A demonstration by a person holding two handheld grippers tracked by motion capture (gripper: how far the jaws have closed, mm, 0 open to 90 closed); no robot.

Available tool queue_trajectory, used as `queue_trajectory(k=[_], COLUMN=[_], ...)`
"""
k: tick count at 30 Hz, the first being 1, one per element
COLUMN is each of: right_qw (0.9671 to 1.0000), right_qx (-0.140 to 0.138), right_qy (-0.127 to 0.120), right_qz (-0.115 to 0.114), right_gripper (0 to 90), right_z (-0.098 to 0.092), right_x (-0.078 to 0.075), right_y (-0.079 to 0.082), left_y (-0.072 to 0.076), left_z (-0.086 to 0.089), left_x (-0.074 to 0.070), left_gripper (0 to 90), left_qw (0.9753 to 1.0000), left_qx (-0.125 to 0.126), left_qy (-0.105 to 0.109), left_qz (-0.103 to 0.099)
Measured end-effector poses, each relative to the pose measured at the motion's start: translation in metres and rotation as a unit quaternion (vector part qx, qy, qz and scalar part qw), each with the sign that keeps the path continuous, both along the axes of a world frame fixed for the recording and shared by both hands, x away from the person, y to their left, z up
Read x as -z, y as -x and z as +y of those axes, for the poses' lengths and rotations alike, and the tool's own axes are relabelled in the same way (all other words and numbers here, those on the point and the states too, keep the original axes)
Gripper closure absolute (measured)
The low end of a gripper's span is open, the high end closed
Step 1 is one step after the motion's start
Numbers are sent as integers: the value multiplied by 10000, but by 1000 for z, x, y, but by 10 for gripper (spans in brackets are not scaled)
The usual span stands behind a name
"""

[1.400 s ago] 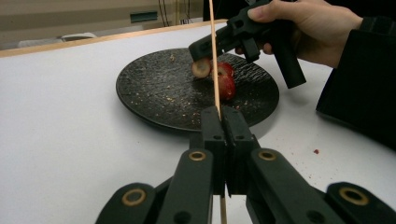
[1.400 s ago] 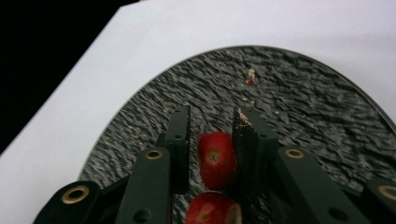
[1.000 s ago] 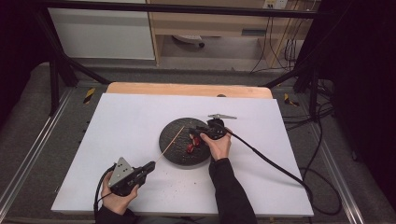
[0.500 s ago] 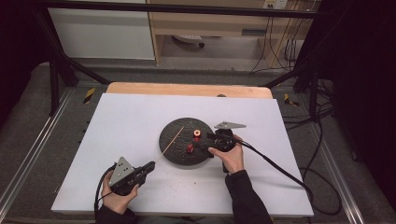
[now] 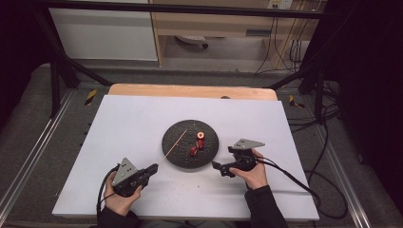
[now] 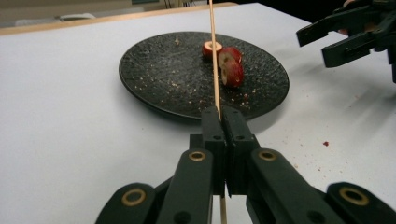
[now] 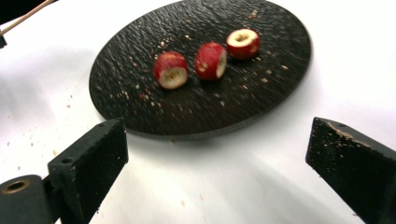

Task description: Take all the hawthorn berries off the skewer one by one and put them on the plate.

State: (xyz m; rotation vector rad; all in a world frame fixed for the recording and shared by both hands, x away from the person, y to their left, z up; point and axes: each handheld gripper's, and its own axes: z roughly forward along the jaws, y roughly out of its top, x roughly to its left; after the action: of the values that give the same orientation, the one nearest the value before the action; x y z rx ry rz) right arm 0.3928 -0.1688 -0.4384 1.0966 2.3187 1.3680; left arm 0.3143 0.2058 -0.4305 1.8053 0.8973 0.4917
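The left gripper (image 6: 223, 122) pinched the stick (image 6: 214, 56) tight, ready to poke fruit pieces (image 7: 210, 60) on the plate (image 7: 140, 116); the right gripper (image 7: 219, 154) waited wide open

Rough matt black plate (image 7: 140, 93), perhaps slate; thin wooden skewer (image 6: 214, 56).

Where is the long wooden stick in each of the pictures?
High view: the wooden stick slants from the left gripper up over the left part of the black plate.
Left gripper view: it rises up the middle of the picture, clamped between the shut jaws.
Right gripper view: its tip peeks in at the top left corner.
Shared landmark: the black plate with three red fruit pieces.
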Motion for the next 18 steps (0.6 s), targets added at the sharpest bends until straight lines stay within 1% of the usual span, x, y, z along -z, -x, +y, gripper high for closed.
queue_trajectory(k=[2, 4, 6, 7, 11, 13, 16, 18], right_qw=[10000, 9999, 9999, 9998, 9998, 9997, 9996, 9995], right_qx=[5, 17, 23, 22, 162, 181, 246, 271], right_qy=[45, 114, 155, 175, 109, 141, 118, 175], right_qz=[40, 6, 48, 27, 19, 32, 25, 68], right_gripper=[39, 32, 26, 26, 19, 14, 15, 12], right_z=[-7, -15, -20, -24, -38, -43, -50, -54], right_x=[1, 3, 4, 5, 8, 8, 10, 13], right_y=[4, 8, 11, 13, 18, 20, 23, 25], left_y=[-2, -4, -7, -8, -15, -20, -26, -30], left_z=[-1, -2, -3, -4, -8, -10, -13, -15], left_x=[-1, -3, -6, -7, -14, -17, -21, -23], left_gripper=[885, 884, 884, 884, 884, 884, 884, 885], left_qw=[10000, 10000, 9999, 9999, 9999, 9999, 9998, 9998], left_qx=[4, -3, -7, -7, -1, 11, 2, -16], left_qy=[-30, -31, -29, -30, -73, -98, -124, -129], left_qz=[54, 84, 97, 107, 120, 133, 159, 168])
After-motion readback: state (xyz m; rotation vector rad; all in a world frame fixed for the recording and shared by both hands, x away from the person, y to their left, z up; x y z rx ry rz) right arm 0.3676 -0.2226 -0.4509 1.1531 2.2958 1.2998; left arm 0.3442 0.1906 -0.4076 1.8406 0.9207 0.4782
